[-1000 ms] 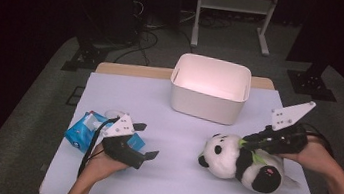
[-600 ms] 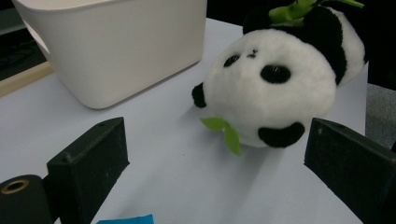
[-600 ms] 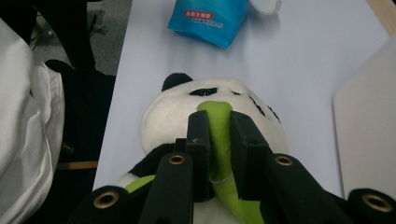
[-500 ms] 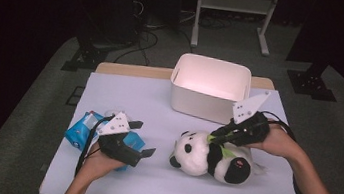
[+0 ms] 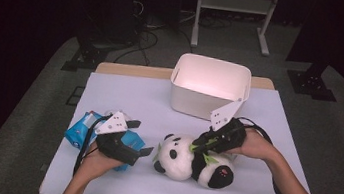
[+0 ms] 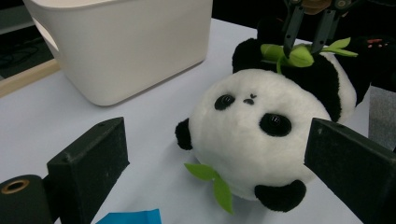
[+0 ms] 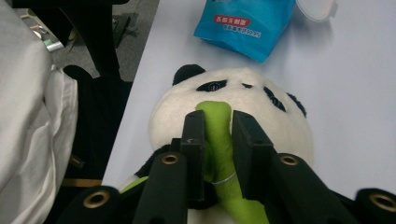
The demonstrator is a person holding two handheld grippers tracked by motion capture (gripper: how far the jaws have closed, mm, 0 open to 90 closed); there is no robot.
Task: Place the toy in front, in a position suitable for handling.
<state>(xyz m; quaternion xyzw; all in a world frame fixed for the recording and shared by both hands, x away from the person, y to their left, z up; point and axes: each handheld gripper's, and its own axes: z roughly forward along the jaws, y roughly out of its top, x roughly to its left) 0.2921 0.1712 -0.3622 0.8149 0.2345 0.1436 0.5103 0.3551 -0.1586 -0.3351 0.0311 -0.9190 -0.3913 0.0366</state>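
The desk (image 5: 125, 91) has a pale lavender-white top with a strip of bare wood along its far edge. It stands on grey carpet (image 5: 30, 124). Beyond the desk the room is dark: black stand feet (image 5: 87, 58) and loose cables (image 5: 150, 36) lie on the floor, beside a white metal frame (image 5: 235, 4). Light falls on the desk alone.

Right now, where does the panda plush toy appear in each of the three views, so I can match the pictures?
High view: panda plush toy lies at lower centre of the table, in front of the white bin.
Left gripper view: it sits centre-right, face toward the camera.
Right gripper view: its head is at centre, beyond the jaws.
Shared landmark: the green bamboo stalk on the panda.
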